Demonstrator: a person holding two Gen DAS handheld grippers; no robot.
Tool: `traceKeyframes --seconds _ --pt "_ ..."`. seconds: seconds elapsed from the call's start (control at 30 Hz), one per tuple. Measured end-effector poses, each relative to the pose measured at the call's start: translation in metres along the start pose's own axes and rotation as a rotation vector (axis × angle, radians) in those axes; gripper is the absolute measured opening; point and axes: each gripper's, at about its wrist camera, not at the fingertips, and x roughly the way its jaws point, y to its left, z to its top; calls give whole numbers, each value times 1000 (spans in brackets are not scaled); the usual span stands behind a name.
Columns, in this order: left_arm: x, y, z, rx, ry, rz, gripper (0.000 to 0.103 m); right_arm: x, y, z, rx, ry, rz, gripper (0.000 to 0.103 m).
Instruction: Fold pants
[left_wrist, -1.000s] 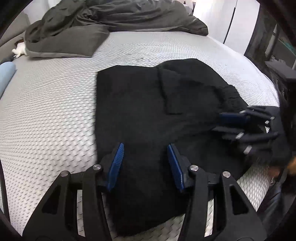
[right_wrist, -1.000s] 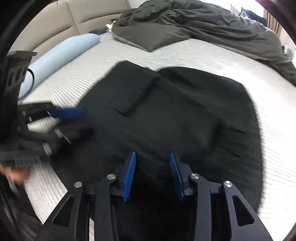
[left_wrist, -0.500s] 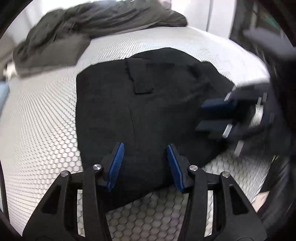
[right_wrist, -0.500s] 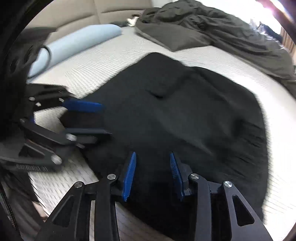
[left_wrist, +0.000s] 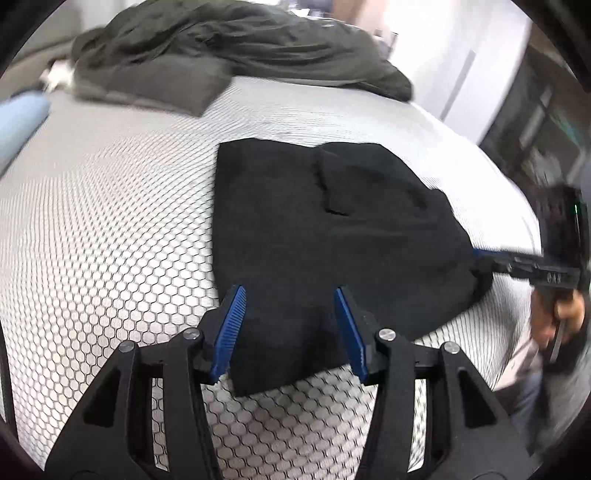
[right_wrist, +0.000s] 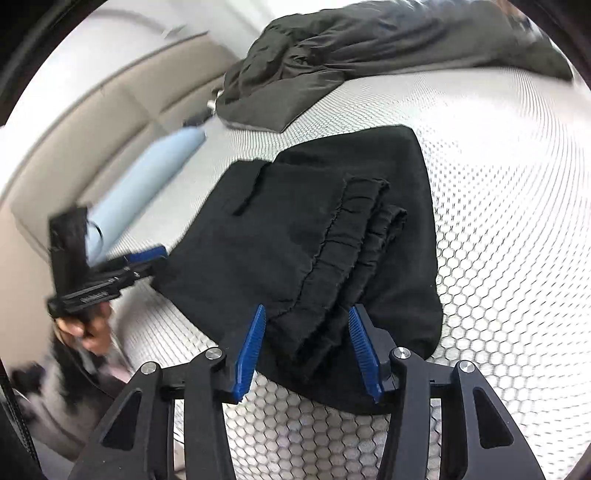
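Black pants, folded into a flat stack, lie on white honeycomb-textured mattress (elastic waistband nearest the right camera).
Rumpled dark grey duvet and light blue bolster at far side, beige padded headboard behind. Left gripper half open, empty above pants edge; right gripper jaws just opened wider, holding nothing.

Folded black pants flat on bed; left tool open above near edge; right tool at right edge; grey duvet behind.
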Motion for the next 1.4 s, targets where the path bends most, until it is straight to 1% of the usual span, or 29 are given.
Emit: traceKeyframes --seconds 0.1,0.2,0.27,0.3,0.33,0.37,0.4,0.43,0.47,0.53,0.63,0.7,0.77,0.8,0.87,0.9,0.93,0.97,1.0,1.03,1.1,1.13,1.2,1.23,1.27,1.3,1.33,1.37,1.4 --pt "8 4 4 -23 7 26 47 -23 -8 -7 75 -41 85 49" --pt "13 1 5 -6 7 48 47 -36 -4 -11 102 -57 124 49" --pt "20 -2 7 22 10 73 47 -28 -4 -7 131 -49 163 49" --pt "21 -4 6 37 12 87 47 -24 -7 -1 147 -41 187 47" --pt "23 -5 6 43 13 93 47 -19 -8 2 159 -37 202 37" --pt "25 -5 6 47 14 99 47 -14 -8 6 158 -26 194 31" --pt "30 -4 8 50 16 103 47 -9 -6 8 141 -12 174 28" --pt "31 -5 9 54 16 108 47 -6 -3 7 127 -3 157 16" --pt "33 -5 9 60 16 114 47 -3 0 6 117 15 136 7" --pt "37 -4 11 68 17 123 47 -5 5 6 108 5 135 5" --pt "38 -3 11 65 20 122 47 -25 17 5 68 -29 163 5" --pt "39 -1 11 62 21 124 49 -29 15 0 54 -5 109 5" --pt "38 -3 9 56 28 131 49 -11 9 -6 52 76 16 6" --pt "39 -1 10 47 32 129 49 -6 4 -8 71 96 26 6" --pt "39 3 12 20 36 119 49 -18 -1 -5 107 80 73 13" --pt "39 6 12 1 39 113 49 -32 -2 -2 103 45 66 18" --pt "39 9 12 -10 44 110 49 -45 -4 1 92 -10 35 38" --pt "39 11 12 -17 47 111 49 -59 -9 2 93 -68 -12 50" --pt "39 13 13 -29 46 118 49 -68 -16 3 103 -100 -63 61" --pt "38 14 13 -39 42 124 49 -73 -24 3 115 -112 -137 60" --pt "31 12 14 -40 18 149 49 -77 -32 1 134 -109 -228 60" --pt "27 9 14 -28 0 160 49 -78 -31 -1 133 -106 -245 61" --pt "13 -1 12 6 -53 209 51 -85 -23 -3 89 -120 -233 68" --pt "7 -6 11 16 -79 223 58 -86 -16 -6 59 -133 -239 81" --pt "-2 -12 9 29 -118 235 70 -91 -7 -8 20 -154 -254 87" --pt "-8 -17 7 40 -148 239 77 -96 2 -11 -20 -181 -265 93" --pt "-16 -23 4 53 -187 241 93 -102 12 -14 -60 -208 -266 97" --pt "-22 -28 0 64 -214 246 102 -105 18 -16 -81 -227 -261 103" --pt "-28 -35 -6 77 -247 256 102 -109 24 -20 -101 -256 -248 103"
